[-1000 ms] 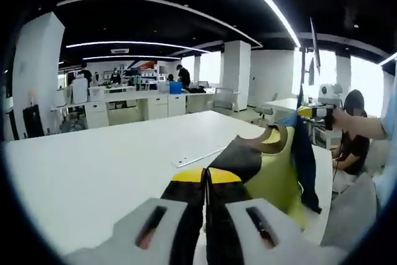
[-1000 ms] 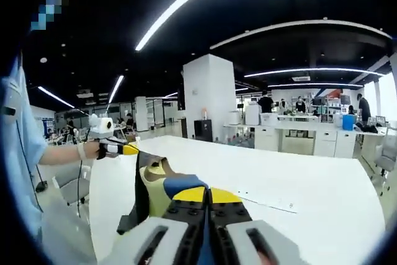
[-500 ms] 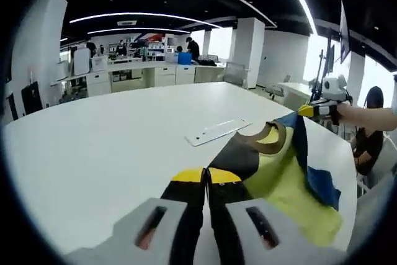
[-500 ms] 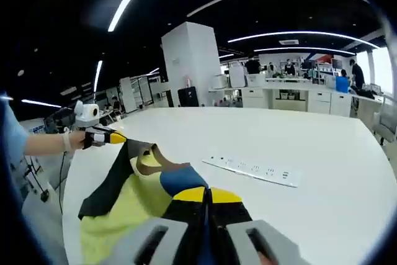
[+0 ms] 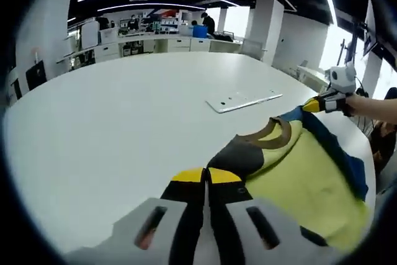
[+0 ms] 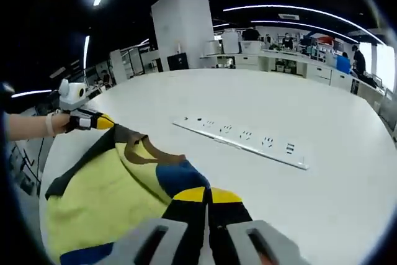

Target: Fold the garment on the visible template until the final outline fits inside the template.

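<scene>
You've brought the garment (image 5: 291, 172) down from hanging; it now lies spread on the white table (image 5: 111, 128), just short of the power strip (image 6: 242, 138). Your left gripper (image 5: 206, 177) pinches one shoulder, your right gripper (image 6: 207, 195) the other, jaws pressed together. One garment, one strip, two grippers. No template outline is discernible, so you risk folding off target; its near edge could also slip off the table.

left gripper view: rides low over the counter (image 5: 111, 128), facing across it to the far office; garment (image 5: 298, 172) close, lower right.
right gripper view: same counter (image 6: 322, 128) from the opposite side; garment (image 6: 111, 184) lower left.
shared: counter, garment, power strip (image 5: 243, 100) (image 6: 242, 141).
</scene>
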Available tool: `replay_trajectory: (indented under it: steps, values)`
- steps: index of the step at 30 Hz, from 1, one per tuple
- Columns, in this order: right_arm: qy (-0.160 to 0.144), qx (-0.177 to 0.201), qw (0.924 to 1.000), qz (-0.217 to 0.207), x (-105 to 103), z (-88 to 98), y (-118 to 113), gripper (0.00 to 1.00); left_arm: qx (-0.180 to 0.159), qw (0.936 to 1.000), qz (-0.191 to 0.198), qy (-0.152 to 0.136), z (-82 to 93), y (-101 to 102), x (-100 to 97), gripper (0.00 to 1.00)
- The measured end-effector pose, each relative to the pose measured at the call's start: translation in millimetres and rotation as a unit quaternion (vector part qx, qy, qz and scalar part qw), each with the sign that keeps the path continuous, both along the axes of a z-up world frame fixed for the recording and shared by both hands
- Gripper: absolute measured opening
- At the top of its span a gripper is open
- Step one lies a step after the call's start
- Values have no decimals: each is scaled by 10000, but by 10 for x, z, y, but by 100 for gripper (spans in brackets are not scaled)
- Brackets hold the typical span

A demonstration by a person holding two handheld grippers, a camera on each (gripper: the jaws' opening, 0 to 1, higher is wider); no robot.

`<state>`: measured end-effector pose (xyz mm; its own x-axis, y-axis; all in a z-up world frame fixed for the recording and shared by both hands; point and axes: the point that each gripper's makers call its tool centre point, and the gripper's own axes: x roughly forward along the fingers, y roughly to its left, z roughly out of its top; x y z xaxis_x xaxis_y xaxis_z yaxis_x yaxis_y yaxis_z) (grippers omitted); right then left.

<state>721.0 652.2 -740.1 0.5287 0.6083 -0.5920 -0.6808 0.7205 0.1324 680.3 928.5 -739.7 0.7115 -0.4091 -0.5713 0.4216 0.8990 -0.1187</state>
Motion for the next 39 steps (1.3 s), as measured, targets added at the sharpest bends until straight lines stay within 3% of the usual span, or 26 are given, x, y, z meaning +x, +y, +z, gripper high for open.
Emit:
replay_trajectory:
  steps: [3, 12, 21, 23, 25, 29, 32, 33, 35, 39]
  values:
    - [165, -27, 9998, -57, 39, -113, -24, 0, 60, 10000, -11, 41, -65, -25, 24, 0]
    - [233, -165, 9994, -175, 149, -234, -91, 0, 170, 9998, 16, 70, -145, -45, 163, 0]
    - [187, -155, 9997, -82, 111, -270, -95, 0, -53, 10000, -19, 40, -125, -88, 176, 0]
    - [159, -58, 9998, -100, 95, -246, -93, 0, -165, 9996, -223, -31, -75, -144, 159, 0]
    - [113, 52, 9999, -116, 120, -231, -97, 11, -220, 9995, -223, 6, -44, -145, 137, 6]
    - [104, 161, 9998, -49, 53, -201, -87, 22, -303, 9984, -478, 42, -4, -202, 48, 22]
    - [-21, 375, 9993, 9, 6, -124, -63, 39, -530, 9965, -633, 118, 58, -267, -28, 37]
    - [-239, 452, 9987, 73, 12, -62, -41, 47, -539, 9960, -702, 145, 78, -288, -59, 43]
    - [-242, 619, 9978, 63, -40, -10, -24, 57, -581, 9953, -753, 174, 116, -304, -97, 50]
    - [-294, 653, 9973, 173, -122, 44, 2, 79, -788, 9932, -825, 245, 193, -352, -160, 75]
